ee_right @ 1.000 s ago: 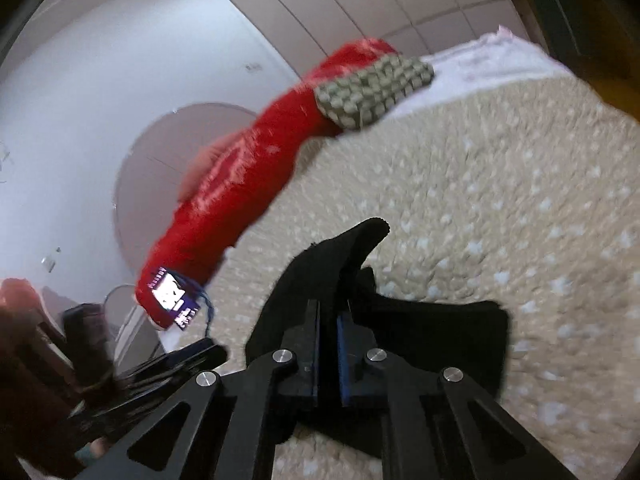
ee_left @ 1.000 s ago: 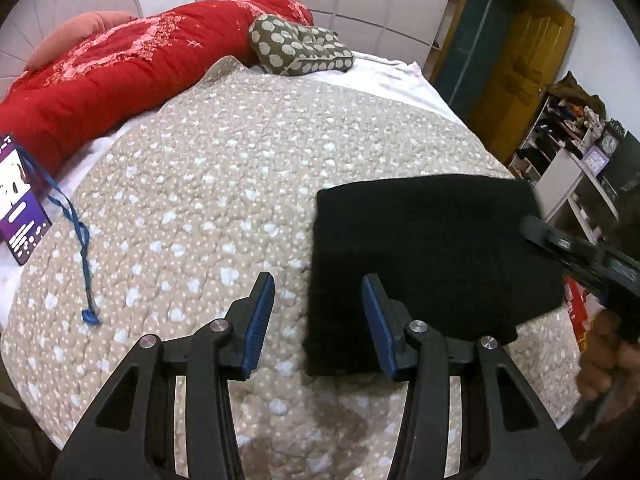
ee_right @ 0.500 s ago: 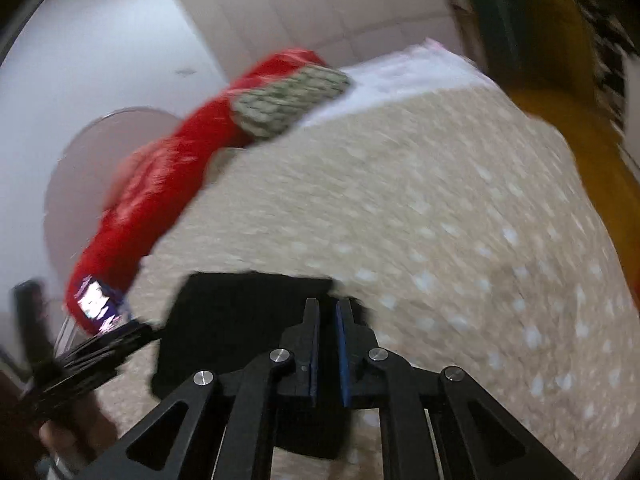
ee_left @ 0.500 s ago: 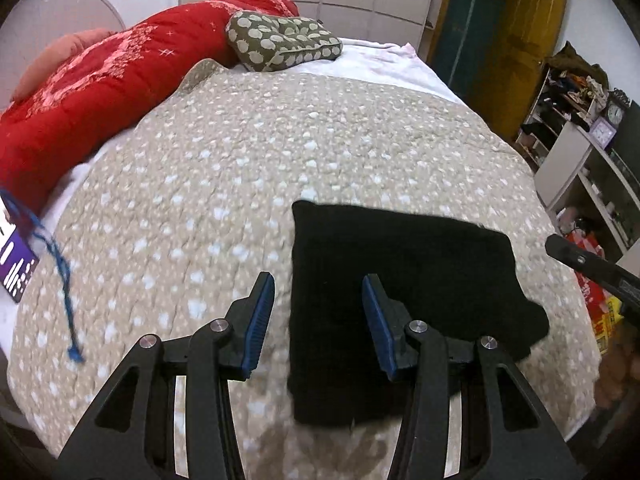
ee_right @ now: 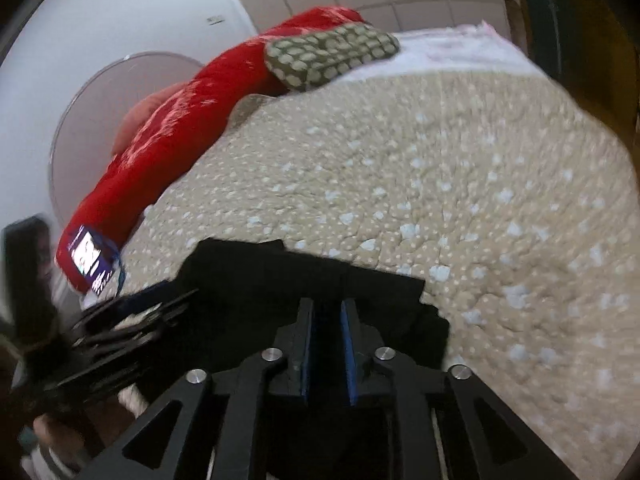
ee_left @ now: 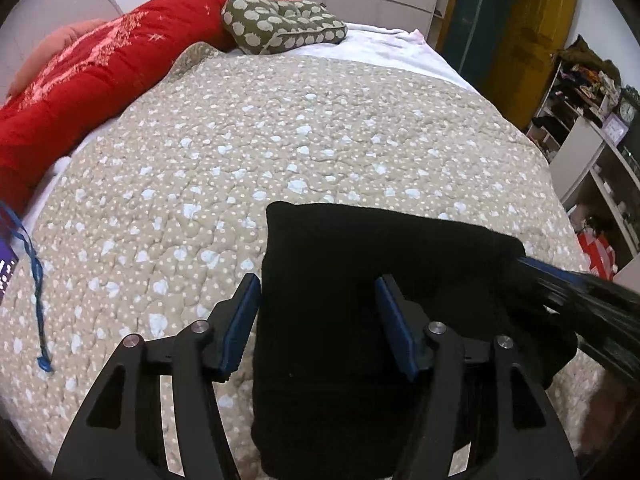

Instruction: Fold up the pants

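The black pants lie folded into a flat rectangle on the beige dotted quilt. My left gripper is open, its blue-padded fingers straddling the near left edge of the pants. My right gripper is nearly closed with black cloth between its pads, holding the right edge of the pants. It shows blurred at the right of the left wrist view. The left gripper shows blurred in the right wrist view.
A red quilt lies rolled along the far left of the bed, with a green patterned cushion at the head. A purple card on a blue lanyard lies at the left edge. Shelves stand right of the bed.
The right gripper has carried the lifted black cloth down, so the pants now lie flat. The left gripper has moved forward, closer over the pants' left edge.
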Demonstrator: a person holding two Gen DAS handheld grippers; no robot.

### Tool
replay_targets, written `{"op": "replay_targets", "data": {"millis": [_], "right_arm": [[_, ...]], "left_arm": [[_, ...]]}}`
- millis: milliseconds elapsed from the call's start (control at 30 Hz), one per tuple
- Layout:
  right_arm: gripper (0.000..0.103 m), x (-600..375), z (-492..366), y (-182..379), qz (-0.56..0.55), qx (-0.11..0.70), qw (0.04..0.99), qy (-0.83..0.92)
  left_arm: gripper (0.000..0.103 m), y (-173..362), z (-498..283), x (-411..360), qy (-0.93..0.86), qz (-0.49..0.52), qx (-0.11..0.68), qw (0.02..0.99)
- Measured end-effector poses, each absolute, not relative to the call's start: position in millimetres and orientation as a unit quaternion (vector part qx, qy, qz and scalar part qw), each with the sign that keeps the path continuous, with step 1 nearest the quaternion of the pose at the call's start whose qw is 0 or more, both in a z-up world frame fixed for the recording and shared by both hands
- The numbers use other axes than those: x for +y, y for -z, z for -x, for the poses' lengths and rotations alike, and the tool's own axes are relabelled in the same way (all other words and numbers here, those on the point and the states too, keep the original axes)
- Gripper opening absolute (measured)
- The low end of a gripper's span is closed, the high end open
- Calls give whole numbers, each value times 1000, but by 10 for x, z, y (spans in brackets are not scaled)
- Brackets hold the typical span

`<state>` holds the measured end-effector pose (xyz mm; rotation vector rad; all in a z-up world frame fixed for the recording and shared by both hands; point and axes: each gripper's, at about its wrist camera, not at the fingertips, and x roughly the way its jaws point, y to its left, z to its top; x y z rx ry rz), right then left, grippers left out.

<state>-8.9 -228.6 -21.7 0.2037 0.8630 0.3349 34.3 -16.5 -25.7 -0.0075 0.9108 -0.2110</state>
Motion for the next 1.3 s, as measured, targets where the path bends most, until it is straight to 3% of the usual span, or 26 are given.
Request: {"op": "replay_targets", "data": {"millis": [133, 267, 433, 533, 633, 1233, 1267, 1300], "right_arm": [[32, -2176, 590, 62, -48, 400, 890, -212], [32, -2169, 673, 447, -43, 441, 873, -202], [33, -2392, 733, 191, -104, 393, 892, -201], [43, -2493, 680, 120, -129, 377, 897, -189], [46, -2530, 622, 178, -148, 379, 894, -187], [48, -2536, 316, 512, -156, 405, 891, -134], [47, -2513, 317, 505, -147, 402, 894, -134], [36, -2487, 318, 505, -143, 396, 897, -134]], "left_arm": [[62, 273, -278, -167, 97, 4, 435, 895], [64, 304, -225, -152, 95, 20, 434, 896], [64, 230, -159, -123, 92, 24, 436, 895], [64, 196, -118, -99, 86, 22, 436, 895], [64, 182, -95, -83, 82, 20, 436, 896], [64, 271, -87, -24, 84, 47, 444, 891], [64, 274, -84, -26, 83, 48, 444, 891], [64, 273, -82, -32, 82, 47, 444, 891]]}}
